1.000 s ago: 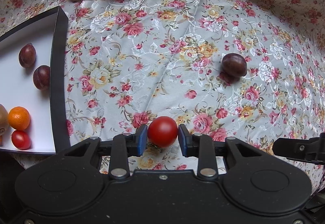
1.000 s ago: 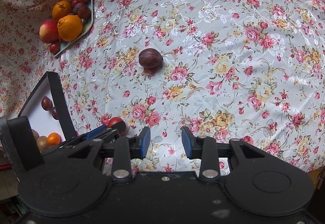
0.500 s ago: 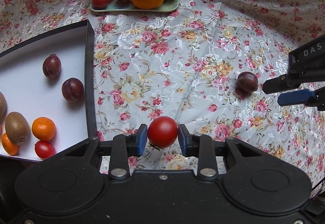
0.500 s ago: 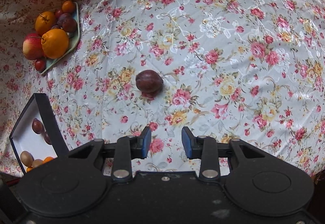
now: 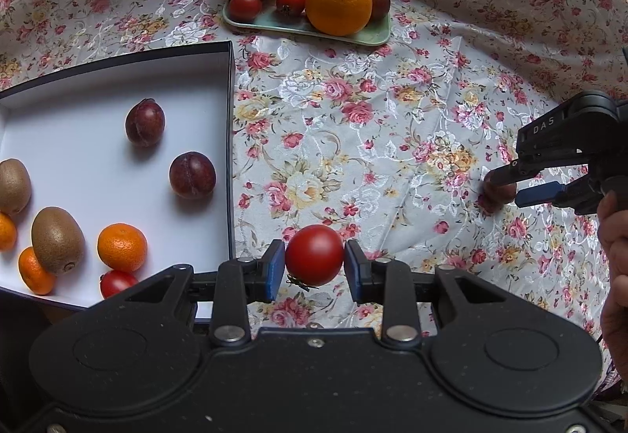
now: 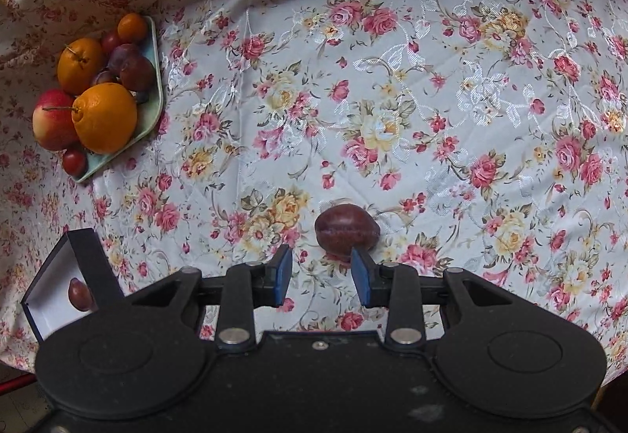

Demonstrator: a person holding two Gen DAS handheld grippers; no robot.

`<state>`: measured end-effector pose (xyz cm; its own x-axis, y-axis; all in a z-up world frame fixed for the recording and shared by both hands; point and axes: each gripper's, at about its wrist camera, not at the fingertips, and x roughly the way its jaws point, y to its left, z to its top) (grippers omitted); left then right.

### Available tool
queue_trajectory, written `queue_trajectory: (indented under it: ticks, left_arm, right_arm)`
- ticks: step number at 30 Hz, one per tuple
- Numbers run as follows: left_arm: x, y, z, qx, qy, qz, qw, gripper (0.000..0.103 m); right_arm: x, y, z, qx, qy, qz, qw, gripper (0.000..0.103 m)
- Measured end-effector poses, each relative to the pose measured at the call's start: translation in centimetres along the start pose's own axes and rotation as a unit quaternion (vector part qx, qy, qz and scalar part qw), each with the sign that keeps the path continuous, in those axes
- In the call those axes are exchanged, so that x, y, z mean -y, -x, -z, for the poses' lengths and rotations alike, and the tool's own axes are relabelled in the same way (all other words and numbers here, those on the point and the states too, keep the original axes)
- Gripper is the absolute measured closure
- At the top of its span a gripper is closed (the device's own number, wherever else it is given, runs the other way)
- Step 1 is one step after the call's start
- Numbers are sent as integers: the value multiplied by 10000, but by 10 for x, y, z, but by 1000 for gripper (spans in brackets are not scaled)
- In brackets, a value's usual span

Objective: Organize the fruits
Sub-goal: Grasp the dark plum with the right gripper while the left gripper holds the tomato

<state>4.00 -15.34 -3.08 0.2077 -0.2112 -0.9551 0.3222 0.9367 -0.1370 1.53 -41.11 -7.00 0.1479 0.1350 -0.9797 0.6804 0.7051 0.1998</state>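
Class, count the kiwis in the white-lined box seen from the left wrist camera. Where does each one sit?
2. One kiwi lies at the box's left edge, partly cut off by the frame. The other kiwi lies lower, between two tangerines. More may lie out of frame.

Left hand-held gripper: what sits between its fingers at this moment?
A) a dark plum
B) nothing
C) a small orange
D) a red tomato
D: in the left wrist view the left hand-held gripper has its blue pads pressed against both sides of a red tomato, held above the floral cloth.
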Motion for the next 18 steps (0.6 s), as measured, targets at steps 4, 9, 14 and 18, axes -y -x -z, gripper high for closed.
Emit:
queue_trajectory:
  ticks: [4,9,14,18]
  left_arm:
    - [-3,2,0,15,-29,41,10000,62]
    - [-8,4,-1,28,-3,53,10000,62]
    - [-15,7,-2,65,46,10,10000,62]
    - [-23,9,-3,77,144,-24,9999,62]
  right_arm:
    - [-1,-14,-5,-5,-21,327,9995,66]
    - [2,-21,-9,45,-174,391,9991,65]
    - [0,-24,-11,65,-201,460,9987,61]
    - [-3,-30,-12,47,-181,669,9976,60]
